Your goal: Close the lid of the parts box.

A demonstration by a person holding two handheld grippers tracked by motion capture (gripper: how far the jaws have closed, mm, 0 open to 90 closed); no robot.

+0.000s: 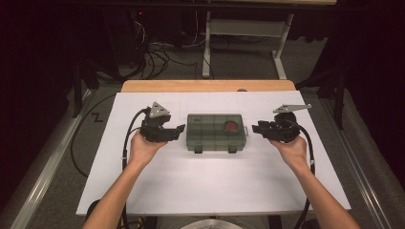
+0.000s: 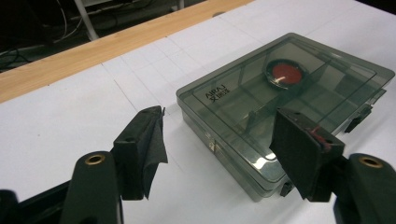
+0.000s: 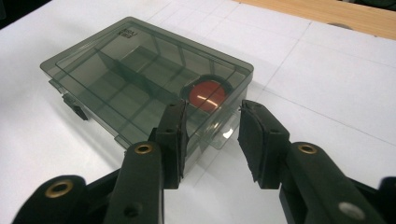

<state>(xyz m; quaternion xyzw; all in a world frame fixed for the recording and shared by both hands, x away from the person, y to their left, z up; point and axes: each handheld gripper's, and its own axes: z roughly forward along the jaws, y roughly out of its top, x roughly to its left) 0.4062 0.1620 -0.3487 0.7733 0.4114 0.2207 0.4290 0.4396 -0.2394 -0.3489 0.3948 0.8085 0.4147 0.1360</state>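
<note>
A smoky see-through compartment box (image 1: 216,132) lies flat in the middle of the white table, lid down, latches toward the person. Inside, in a right-hand compartment, sits a round red disc (image 1: 231,126). My left gripper (image 1: 179,130) hovers just off the box's left end and points at it. In the left gripper view the box (image 2: 261,88) lies ahead and the left gripper (image 2: 219,135) is open with nothing between its pads. My right gripper (image 1: 255,128) faces the box's right end. In the right gripper view the right gripper (image 3: 212,126) is open in front of the box (image 3: 140,65) and the disc (image 3: 208,95).
A wooden strip (image 1: 207,86) runs along the table's far edge. Bare white tabletop (image 1: 210,181) stretches in front of the box. Beyond the table are floor cables (image 1: 157,57) and a white metal stand (image 1: 206,43).
</note>
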